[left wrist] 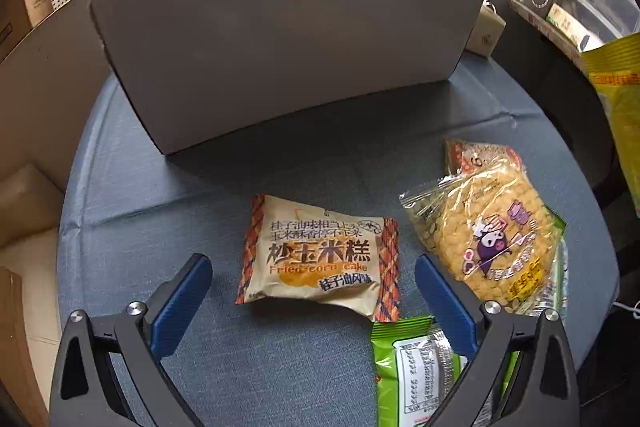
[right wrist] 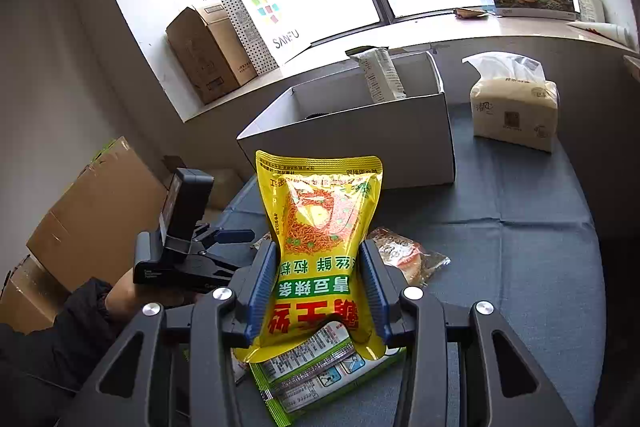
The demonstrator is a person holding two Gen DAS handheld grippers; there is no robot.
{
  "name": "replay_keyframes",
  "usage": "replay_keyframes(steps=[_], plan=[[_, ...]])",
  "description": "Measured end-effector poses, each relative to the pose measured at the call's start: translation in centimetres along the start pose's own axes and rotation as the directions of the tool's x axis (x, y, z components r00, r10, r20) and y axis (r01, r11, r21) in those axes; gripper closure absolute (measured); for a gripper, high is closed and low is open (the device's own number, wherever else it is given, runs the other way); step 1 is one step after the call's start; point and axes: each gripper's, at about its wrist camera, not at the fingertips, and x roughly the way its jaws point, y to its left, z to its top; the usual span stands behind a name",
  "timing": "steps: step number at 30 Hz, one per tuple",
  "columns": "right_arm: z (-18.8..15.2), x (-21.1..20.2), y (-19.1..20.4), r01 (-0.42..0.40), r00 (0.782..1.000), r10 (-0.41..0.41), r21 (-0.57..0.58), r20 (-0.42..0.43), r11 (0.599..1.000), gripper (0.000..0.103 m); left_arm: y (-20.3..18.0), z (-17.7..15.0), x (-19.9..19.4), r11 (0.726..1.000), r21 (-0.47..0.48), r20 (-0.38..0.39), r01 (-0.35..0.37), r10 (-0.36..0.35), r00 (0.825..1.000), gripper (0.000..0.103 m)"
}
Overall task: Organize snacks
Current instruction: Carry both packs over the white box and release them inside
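While the right gripper (right wrist: 318, 291) has its jaws clamped on the lower half of a yellow bag (right wrist: 320, 223), lifted clear of the desk (right wrist: 520, 267), the left gripper (left wrist: 314, 291) hangs with its jaws wide apart and empty, just short of a corn cake packet (left wrist: 320, 253) lying flat between the line of its fingers. A green packet (left wrist: 416, 367) lies nearest the left gripper's right finger, and a round cracker pack (left wrist: 492, 235) sits just beyond it, both on the blue cloth. Behind them stands the white box (right wrist: 348, 131), open at the top, with one packet (right wrist: 382, 75) already leaning inside; a tissue pack (right wrist: 514, 107) sits to its right.

The step in hand looks like carrying the yellow bag to the box. To do it well, I would keep the bag upright, bring it above the near wall before lowering, and part the jaws only once its bottom is inside, clear of the leaning packet. The left gripper should close across the cake's short sides, not its crimped ends.
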Motion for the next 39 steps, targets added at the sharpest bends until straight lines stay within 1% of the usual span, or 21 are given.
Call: replay_keyframes(steps=[1,3,4,5,6,7,9,12,14,17,19,22,23,25,27,28,31,33,35,38,39], plan=[[-0.4,-0.2,-0.3,0.005,1.000,-0.005,0.012,0.000,1.000,0.057,-0.1,0.0,0.4,0.999,0.023,-0.002,-0.026,0.026,1.000,0.000],[-1.1,0.0,-0.9,0.003,1.000,-0.002,0.029,-0.023,1.000,0.057,-0.2,-0.1,0.3,0.998,0.052,0.022,-0.019,0.018,1.000,0.000],[-1.5,0.5,-1.1,0.008,1.000,-0.007,0.035,-0.028,0.999,0.057,-0.2,-0.1,0.3,0.998,0.065,0.027,-0.014,0.012,1.000,0.005],[-1.8,0.9,-1.4,0.007,0.999,-0.006,0.047,-0.034,0.999,0.057,-0.2,-0.1,0.2,0.998,0.064,0.036,0.012,-0.014,0.999,0.010],[-1.9,1.1,-1.5,0.000,0.999,0.002,0.057,-0.038,0.998,0.057,0.0,-0.1,-0.1,0.998,0.060,0.054,0.002,-0.005,0.999,0.023],[-2.0,1.2,-1.6,-0.005,0.999,0.007,0.061,-0.037,0.998,0.057,0.0,0.0,-0.1,0.999,0.051,0.057,0.003,-0.006,0.998,0.032],[-2.1,1.4,-1.2,-0.011,0.999,0.013,0.047,-0.040,0.999,0.057,0.4,0.0,-0.4,0.999,0.045,0.052,0.000,-0.003,0.999,0.040],[-2.2,1.5,-0.8,-0.013,0.999,0.014,0.025,-0.041,1.000,0.057,1.0,-0.6,-1.3,1.000,0.023,0.082,0.013,-0.015,0.997,0.041],[-2.2,1.7,-0.8,-0.011,0.999,0.012,0.023,-0.041,1.000,0.057,1.8,-1.2,-2.8,0.998,-0.024,0.125,0.057,-0.054,0.991,0.041],[-1.9,1.7,-1.0,-0.007,1.000,0.008,0.029,-0.028,1.000,0.057,2.2,-1.5,-5.6,0.996,-0.040,0.208,0.079,-0.069,0.976,0.041],[-1.4,1.3,-1.0,0.000,1.000,0.000,0.031,-0.003,1.000,0.057,2.2,-1.2,-7.8,0.995,-0.043,0.270,0.090,-0.075,0.960,0.041],[0.6,1.1,-0.9,0.024,0.999,-0.026,0.040,0.041,0.999,0.057,2.5,0.1,-11.1,0.994,-0.057,0.364,0.098,-0.070,0.929,0.041],[1.5,1.1,-0.9,0.028,0.998,-0.030,0.036,0.058,0.999,0.057,2.8,0.6,-12.1,0.993,-0.066,0.395,0.103,-0.069,0.916,0.041],[3.7,1.3,-0.7,0.048,0.995,-0.049,0.023,0.088,0.999,0.057,3.5,2.0,-13.7,0.988,-0.082,0.444,0.128,-0.079,0.892,0.041],[6.2,1.8,-0.5,0.075,0.991,-0.077,0.022,0.113,0.997,0.057,4.2,3.5,-14.5,0.987,-0.096,0.477,0.126,-0.066,0.876,0.041],[7.5,2.2,-0.5,0.086,0.988,-0.088,0.025,0.125,0.996,0.056,4.6,4.3,-14.8,0.987,-0.100,0.487,0.124,-0.060,0.871,0.041],[11.2,3.8,-0.7,0.083,0.986,-0.087,0.033,0.144,0.996,0.053,5.5,6.9,-14.8,0.986,-0.121,0.489,0.115,-0.042,0.871,0.041],[13.4,5.8,-0.9,0.063,0.991,-0.067,0.039,0.118,0.997,0.053,5.4,9.0,-14.1,0.991,-0.114,0.483,0.075,-0.011,0.876,0.041],[15.1,7.5,-1.1,0.081,0.991,-0.085,0.038,0.106,0.996,0.053,5.4,10.5,-13.6,0.993,-0.108,0.483,0.043,0.014,0.876,0.040],[17.5,9.8,-1.7,0.116,0.989,-0.118,0.029,0.090,0.993,0.053,5.9,13.0,-12.3,0.993,-0.117,0.466,0.009,0.047,0.883,0.040],[18.4,10.7,-2.1,0.123,0.989,-0.125,0.028,0.078,0.992,0.054,6.2,13.8,-11.8,0.992,-0.123,0.457,0.012,0.046,0.888,0.040]])
